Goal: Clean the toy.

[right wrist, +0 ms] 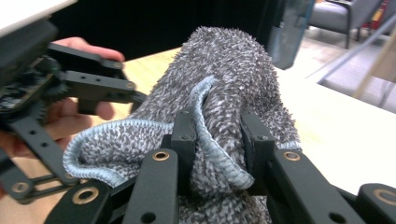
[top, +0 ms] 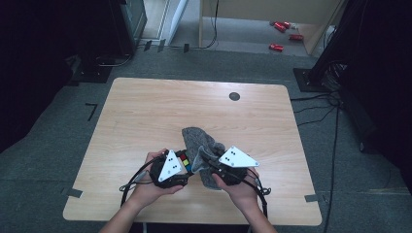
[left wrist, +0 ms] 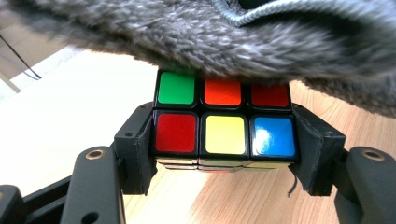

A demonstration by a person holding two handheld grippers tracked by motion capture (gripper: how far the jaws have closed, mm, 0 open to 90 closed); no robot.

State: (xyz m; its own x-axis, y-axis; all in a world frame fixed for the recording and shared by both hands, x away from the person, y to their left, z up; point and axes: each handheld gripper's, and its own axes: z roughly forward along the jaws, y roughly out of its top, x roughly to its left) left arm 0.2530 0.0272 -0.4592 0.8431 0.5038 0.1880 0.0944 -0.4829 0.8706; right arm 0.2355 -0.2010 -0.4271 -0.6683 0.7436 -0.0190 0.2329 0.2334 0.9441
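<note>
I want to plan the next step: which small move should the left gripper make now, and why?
Probably push the cube a little further under the grey cloth. The left gripper grips the cube, whose far edge already sits under the cloth, while the right gripper pinches the hem.

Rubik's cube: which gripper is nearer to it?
Left. The left gripper is clamped on the Rubik's cube at both sides. The right gripper pinches the grey fuzzy cloth beside it, not touching the cube.
</note>
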